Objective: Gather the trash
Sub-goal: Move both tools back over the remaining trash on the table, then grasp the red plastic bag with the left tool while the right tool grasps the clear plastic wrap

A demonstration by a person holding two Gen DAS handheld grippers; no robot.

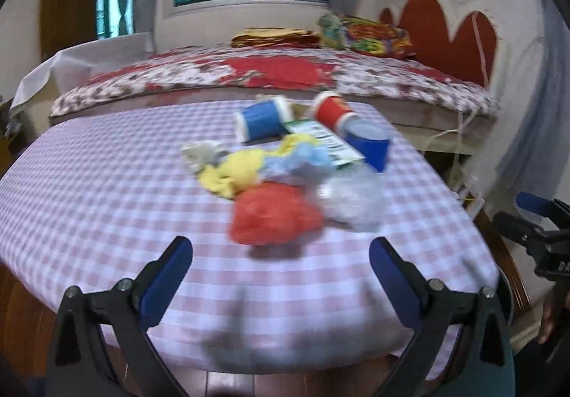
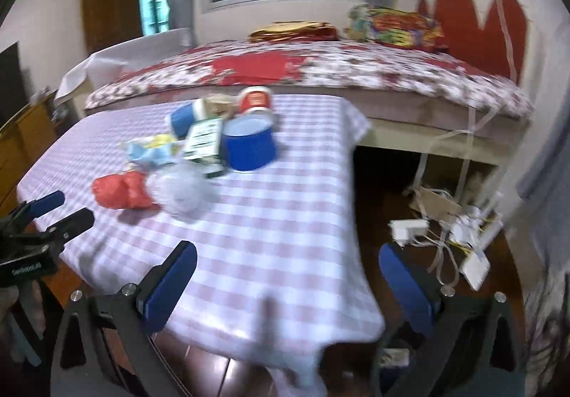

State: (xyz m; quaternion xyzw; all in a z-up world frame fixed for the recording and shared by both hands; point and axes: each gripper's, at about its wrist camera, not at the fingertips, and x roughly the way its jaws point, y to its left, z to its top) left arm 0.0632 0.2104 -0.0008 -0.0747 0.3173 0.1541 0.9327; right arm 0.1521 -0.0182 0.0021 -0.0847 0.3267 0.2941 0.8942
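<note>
Both the left gripper [image 1: 281, 254] and right gripper [image 2: 288, 260] are held wide open and empty. Trash is piled mid-tablecloth [image 1: 89, 190]: red crumpled bag [image 1: 274, 215] nearest, blue cup [image 2: 249, 144] behind it.

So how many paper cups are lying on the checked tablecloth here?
3, all tipped over at the pile's far side: a blue paper cup with white rim far left, a red paper cup far right, a dark blue paper cup nearer. Others may hide behind.
</note>
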